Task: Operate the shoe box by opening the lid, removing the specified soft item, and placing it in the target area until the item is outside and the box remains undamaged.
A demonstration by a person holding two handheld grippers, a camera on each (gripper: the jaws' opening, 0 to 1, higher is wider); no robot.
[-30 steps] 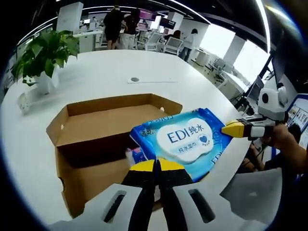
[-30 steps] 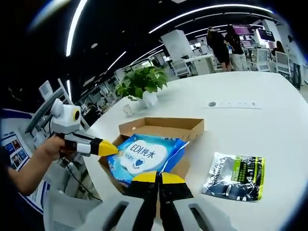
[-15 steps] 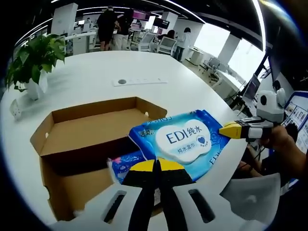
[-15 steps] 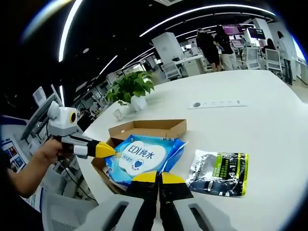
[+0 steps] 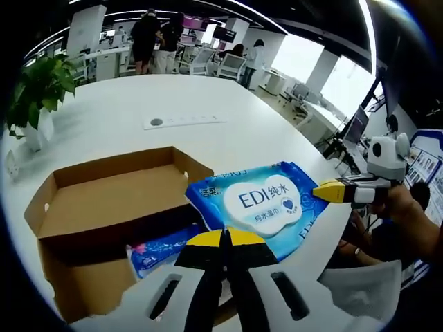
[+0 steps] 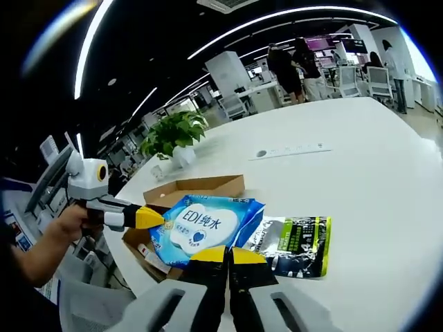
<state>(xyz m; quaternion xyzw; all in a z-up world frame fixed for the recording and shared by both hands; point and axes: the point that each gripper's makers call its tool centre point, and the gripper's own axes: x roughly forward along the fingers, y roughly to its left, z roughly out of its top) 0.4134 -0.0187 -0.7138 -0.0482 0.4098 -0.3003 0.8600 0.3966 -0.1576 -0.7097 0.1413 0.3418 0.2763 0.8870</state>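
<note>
Two grippers: left gripper [image 5: 225, 238] and right gripper [image 6: 228, 254], each clamped on an opposite end of the wipes pack [image 5: 266, 204].
Wipes pack: lifted above the shoe box [image 5: 104, 207].
Shoe box: open, at the table [image 5: 138, 131] edge.
Silver pouch [image 6: 294, 238]: flat on the table beside the box.

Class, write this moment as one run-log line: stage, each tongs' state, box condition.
stage: wet-wipes pack lifted | left tongs: shut on pack | right tongs: shut on pack | shoe box: open
</note>
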